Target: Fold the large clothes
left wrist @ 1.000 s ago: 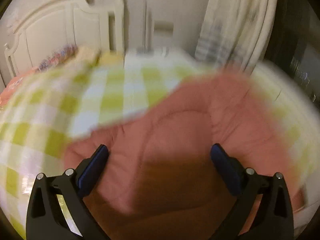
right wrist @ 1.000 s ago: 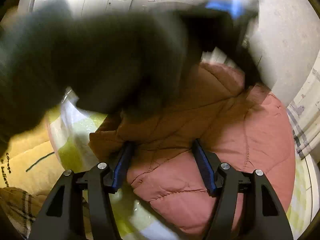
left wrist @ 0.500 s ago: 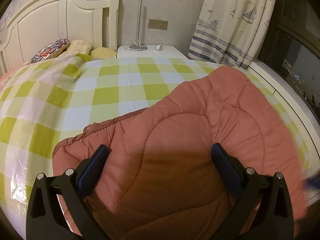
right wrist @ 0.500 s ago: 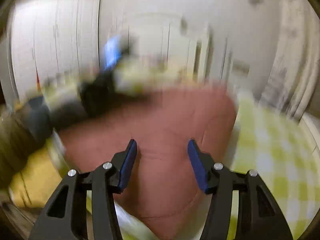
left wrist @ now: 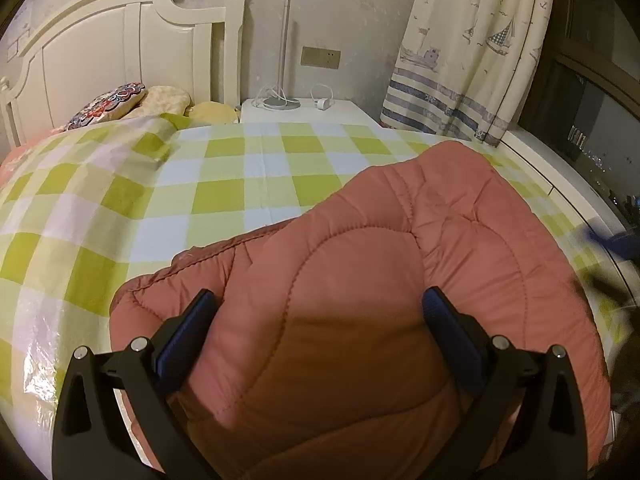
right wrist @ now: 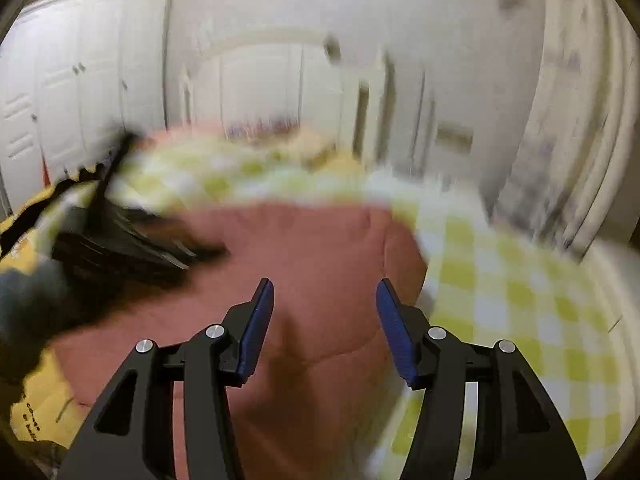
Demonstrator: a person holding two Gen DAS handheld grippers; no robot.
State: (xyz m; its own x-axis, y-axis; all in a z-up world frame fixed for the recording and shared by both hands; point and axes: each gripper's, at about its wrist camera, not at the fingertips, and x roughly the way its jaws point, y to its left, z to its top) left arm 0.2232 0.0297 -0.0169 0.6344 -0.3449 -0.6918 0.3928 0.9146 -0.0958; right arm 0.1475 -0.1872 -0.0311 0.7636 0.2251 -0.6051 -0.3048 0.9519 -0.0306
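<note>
A pink quilted padded jacket lies bunched on the bed over a green and white checked sheet. My left gripper is open and empty, just above the near part of the jacket. The jacket also shows in the blurred right wrist view. My right gripper is open and empty above it. The left gripper appears as a dark blur at the left of the right wrist view.
A white headboard with pillows stands at the far end. A white nightstand with a lamp sits beside it, and a curtain hangs on the right. A yellow cloth lies at the bed's left edge. White wardrobes stand behind.
The left view has steadied over the jacket. The right gripper has swung from facing the jacket's side towards the headboard and is still moving. Both grippers stay open.
</note>
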